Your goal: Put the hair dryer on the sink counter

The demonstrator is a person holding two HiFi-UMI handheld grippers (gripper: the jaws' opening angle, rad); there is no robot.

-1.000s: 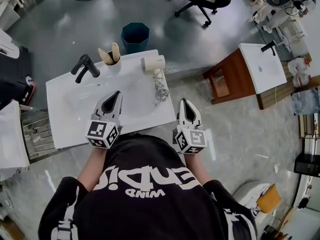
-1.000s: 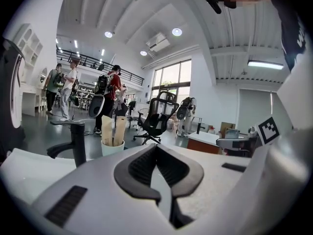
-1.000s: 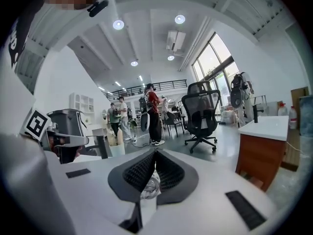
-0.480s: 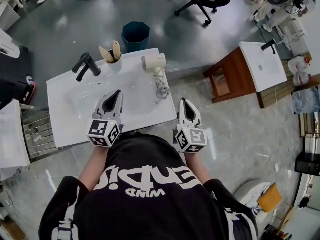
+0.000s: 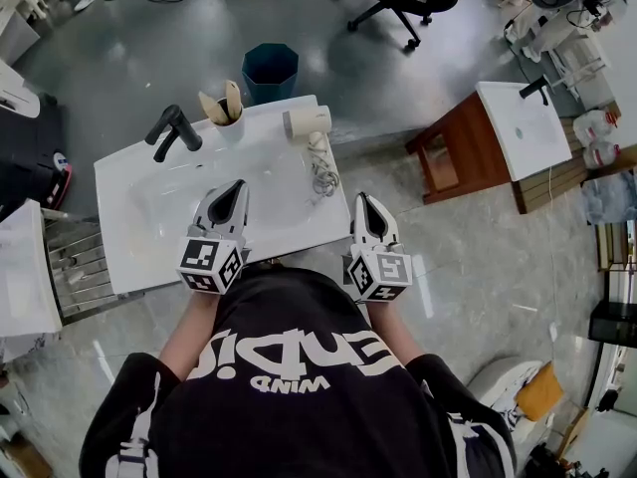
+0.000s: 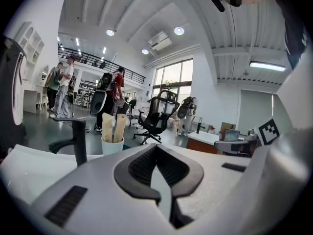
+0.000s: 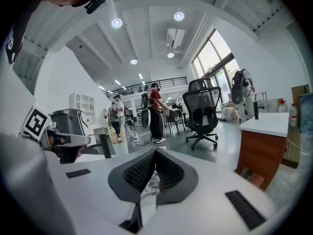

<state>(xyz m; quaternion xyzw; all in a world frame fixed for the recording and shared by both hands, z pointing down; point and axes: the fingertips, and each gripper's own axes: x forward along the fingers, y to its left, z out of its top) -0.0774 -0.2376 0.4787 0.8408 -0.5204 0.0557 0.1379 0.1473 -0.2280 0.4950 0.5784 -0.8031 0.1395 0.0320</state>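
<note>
The cream hair dryer lies on the white sink counter, at its far right corner, and its coiled cord trails toward me along the right edge. My left gripper hovers over the counter's near side with its jaws shut and nothing in them. Just off the counter's right edge, the right gripper is also shut and empty. In the left gripper view the left gripper's tips meet. In the right gripper view the right gripper's tips meet too, and the cord shows beyond them.
A black faucet and a cup of brushes stand at the counter's back edge. A blue bin sits on the floor behind it. A wooden cabinet with a second sink is at the right, a metal rack at the left.
</note>
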